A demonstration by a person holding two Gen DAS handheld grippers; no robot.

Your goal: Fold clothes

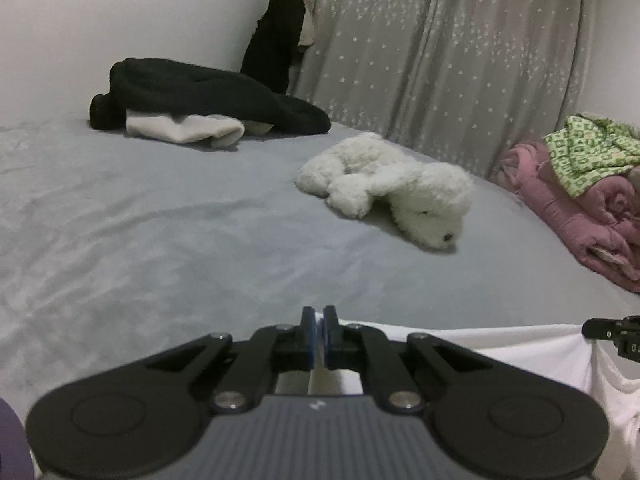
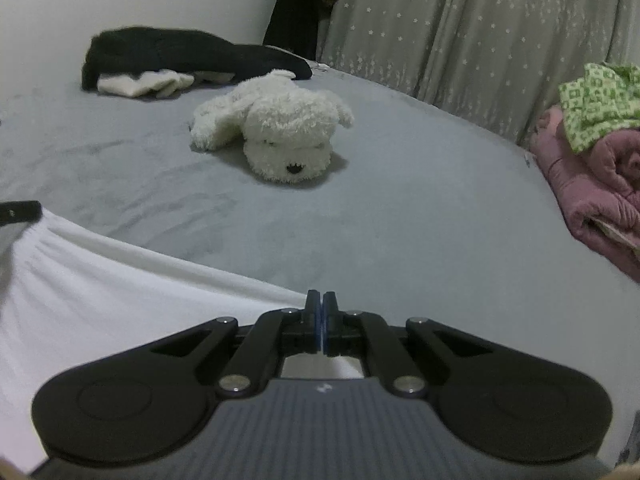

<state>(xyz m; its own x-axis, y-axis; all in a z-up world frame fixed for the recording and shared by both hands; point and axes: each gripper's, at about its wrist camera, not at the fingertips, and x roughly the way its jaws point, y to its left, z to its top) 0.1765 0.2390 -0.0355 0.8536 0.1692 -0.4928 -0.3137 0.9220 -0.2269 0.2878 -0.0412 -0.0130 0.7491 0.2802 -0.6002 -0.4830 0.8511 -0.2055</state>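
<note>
Here both the left gripper and the right gripper pinch the thin white cotton garment at its top edge by the bed's near edge, so a hard pull could slip it free.

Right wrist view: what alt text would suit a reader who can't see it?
The right gripper is shut on the edge of a white garment stretched across a grey bed. Beyond lie a white plush dog and dark clothes.

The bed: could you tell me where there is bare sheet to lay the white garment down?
Bare grey sheet runs between the white garment and the plush dog, and left of the dog. Crowded: dark clothes by the wall, pink quilt at right.
</note>
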